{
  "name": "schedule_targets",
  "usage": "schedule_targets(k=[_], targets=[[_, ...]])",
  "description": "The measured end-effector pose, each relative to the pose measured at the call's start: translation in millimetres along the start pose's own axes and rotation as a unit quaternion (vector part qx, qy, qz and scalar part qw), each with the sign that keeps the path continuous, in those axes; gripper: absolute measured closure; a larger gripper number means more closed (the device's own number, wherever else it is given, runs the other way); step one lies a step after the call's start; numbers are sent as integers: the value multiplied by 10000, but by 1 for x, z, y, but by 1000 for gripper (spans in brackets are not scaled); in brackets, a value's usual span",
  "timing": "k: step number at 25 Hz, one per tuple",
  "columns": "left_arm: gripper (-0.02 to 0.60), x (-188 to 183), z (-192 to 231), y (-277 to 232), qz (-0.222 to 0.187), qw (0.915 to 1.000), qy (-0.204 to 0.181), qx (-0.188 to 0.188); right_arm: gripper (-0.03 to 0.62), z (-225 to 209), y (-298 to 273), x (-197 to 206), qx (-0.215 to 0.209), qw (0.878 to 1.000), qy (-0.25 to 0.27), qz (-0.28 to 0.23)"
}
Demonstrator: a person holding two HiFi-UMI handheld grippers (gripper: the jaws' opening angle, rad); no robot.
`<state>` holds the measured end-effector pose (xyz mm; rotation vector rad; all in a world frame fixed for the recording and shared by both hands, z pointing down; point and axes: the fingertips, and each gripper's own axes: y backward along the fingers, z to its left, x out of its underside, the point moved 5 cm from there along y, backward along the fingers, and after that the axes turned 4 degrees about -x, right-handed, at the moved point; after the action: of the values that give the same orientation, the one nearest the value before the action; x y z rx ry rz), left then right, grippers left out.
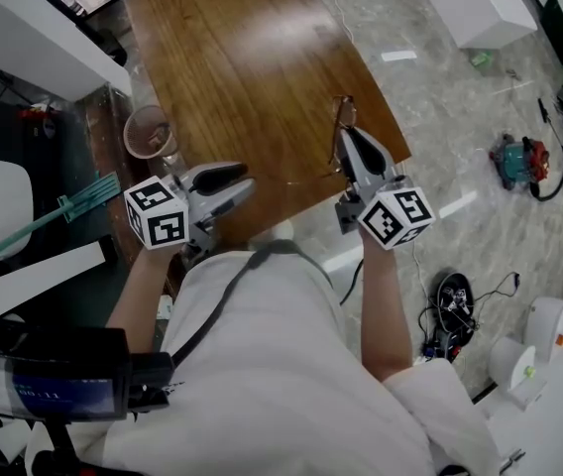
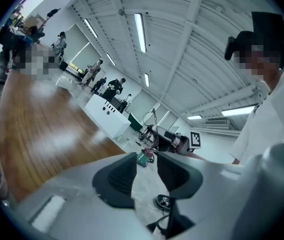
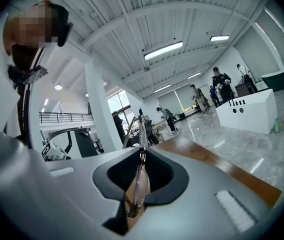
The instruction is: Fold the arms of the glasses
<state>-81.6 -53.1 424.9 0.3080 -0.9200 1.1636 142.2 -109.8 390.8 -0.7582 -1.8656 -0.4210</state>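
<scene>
The thin-framed glasses [image 1: 344, 115] hang over the right edge of the brown wooden table [image 1: 252, 58], and my right gripper [image 1: 349, 137] is shut on them. In the right gripper view a lens of the glasses [image 3: 138, 184] stands edge-on between the two black pads, with the frame rising above the right gripper [image 3: 141, 156]. One thin arm reaches left, toward the left gripper [image 1: 245, 180]. That gripper sits a short way to the left over the table's near edge, open, with nothing in it. Only floor shows in the gap of the left gripper [image 2: 146, 161].
A round brownish bin [image 1: 148, 132] and a teal mop [image 1: 73, 206] stand left of the table. On the marble floor to the right lie a red and teal machine [image 1: 519, 162] and cables [image 1: 450, 300]. A white counter [image 1: 470, 3] is at the back, with people in the distance.
</scene>
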Motion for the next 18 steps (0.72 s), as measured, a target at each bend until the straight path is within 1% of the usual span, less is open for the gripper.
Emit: schedule_targets(k=[2, 5, 8, 10, 13, 18], targets=[[439, 5, -10, -6, -216, 9993, 259, 171, 556, 0, -1, 1, -12, 9999, -127, -115], [445, 6, -16, -12, -574, 9958, 622, 361, 556, 4, -3, 3, -87, 9992, -322, -240], [502, 1, -19, -14, -897, 9896, 1010, 492, 556, 6, -3, 3, -125, 9984, -459, -321], [511, 0, -20, -13, -1004, 9860, 1183, 619, 556, 6, -3, 5, -132, 9978, -533, -368], [512, -2, -24, -13, -1036, 9830, 1282, 807, 556, 7, -3, 8, -183, 9971, -619, -395], [529, -5, -25, -12, -1070, 9816, 1303, 898, 556, 10, -5, 12, -247, 9968, -660, -375]])
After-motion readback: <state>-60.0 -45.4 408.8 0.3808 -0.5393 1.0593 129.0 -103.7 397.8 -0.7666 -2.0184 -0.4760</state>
